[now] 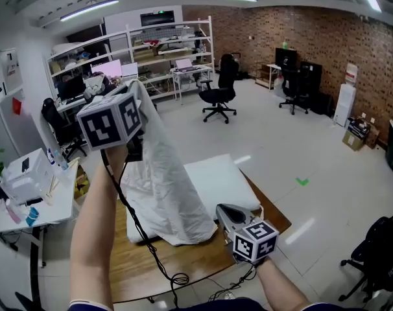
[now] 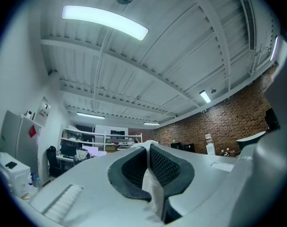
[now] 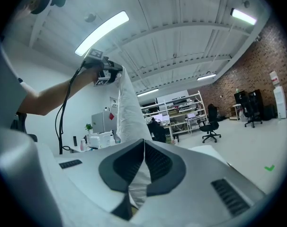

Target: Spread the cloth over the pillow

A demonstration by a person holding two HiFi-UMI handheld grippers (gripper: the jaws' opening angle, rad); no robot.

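Hanging slanted from the high left gripper down to the low right gripper, both clamped tight on its edge, the white cloth was just before the pillow, which lay behind it on the wooden table.
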